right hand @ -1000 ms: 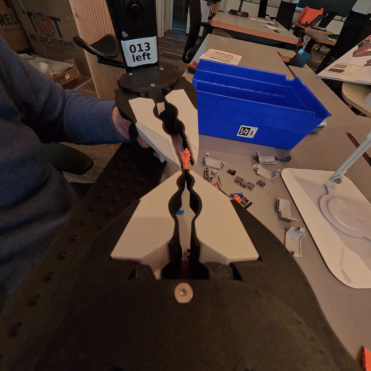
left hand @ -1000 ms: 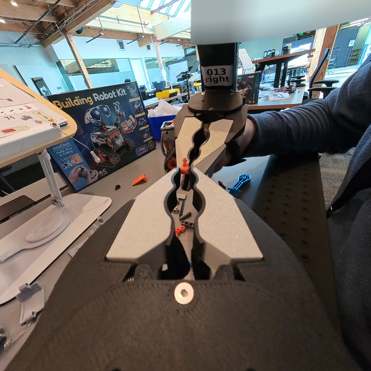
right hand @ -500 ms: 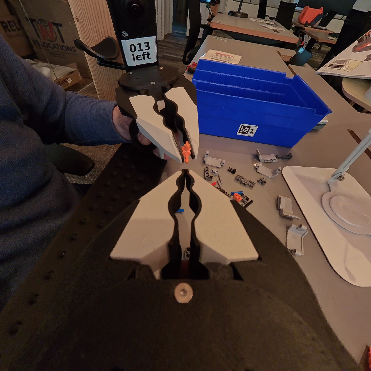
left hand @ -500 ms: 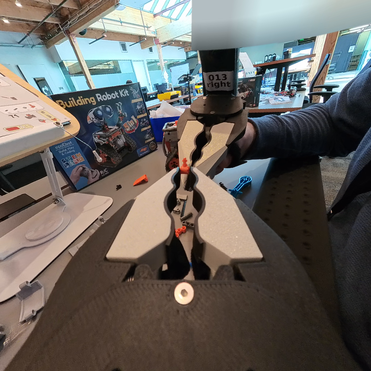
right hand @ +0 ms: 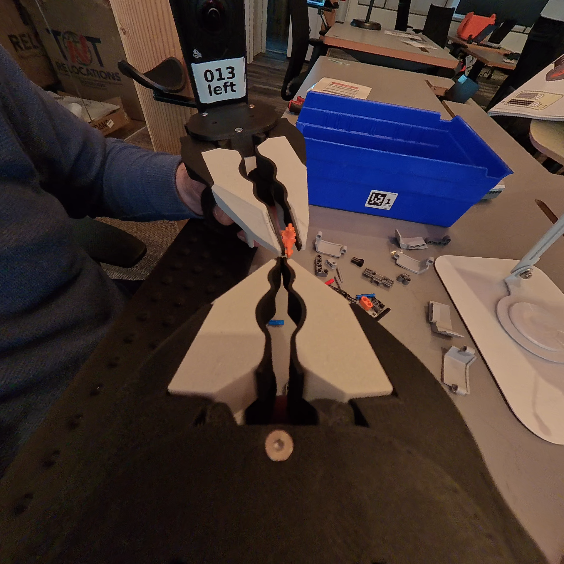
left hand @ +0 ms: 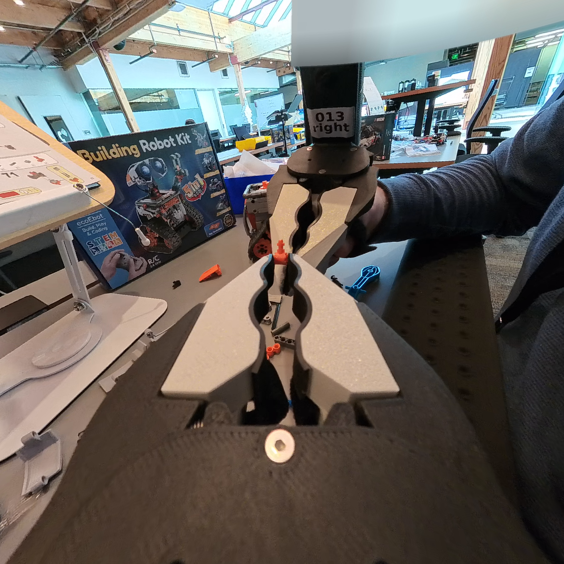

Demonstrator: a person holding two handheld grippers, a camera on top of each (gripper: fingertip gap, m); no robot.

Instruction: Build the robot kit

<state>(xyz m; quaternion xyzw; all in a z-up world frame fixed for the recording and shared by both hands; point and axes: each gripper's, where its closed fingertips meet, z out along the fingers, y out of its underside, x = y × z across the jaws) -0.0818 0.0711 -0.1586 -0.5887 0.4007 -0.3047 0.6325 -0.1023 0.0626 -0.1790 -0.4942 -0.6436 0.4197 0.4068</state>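
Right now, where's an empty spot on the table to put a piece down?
Bare table lies just in front of the blue bin, before the grey parts. Another bare strip runs between the robot kit box and the white stand base. Between bin and grippers, scattered small pieces crowd it.

Glossy plastic forms the blue bin (right hand: 396, 164) and orange pin (right hand: 287, 239); the gripper fingers (left hand: 219, 341) look matt and grainy, the grey tabletop (right hand: 406, 351) smooth.

Timber-beamed ceiling (left hand: 128, 27); glass walls (left hand: 158, 103); office desks (right hand: 387, 45).
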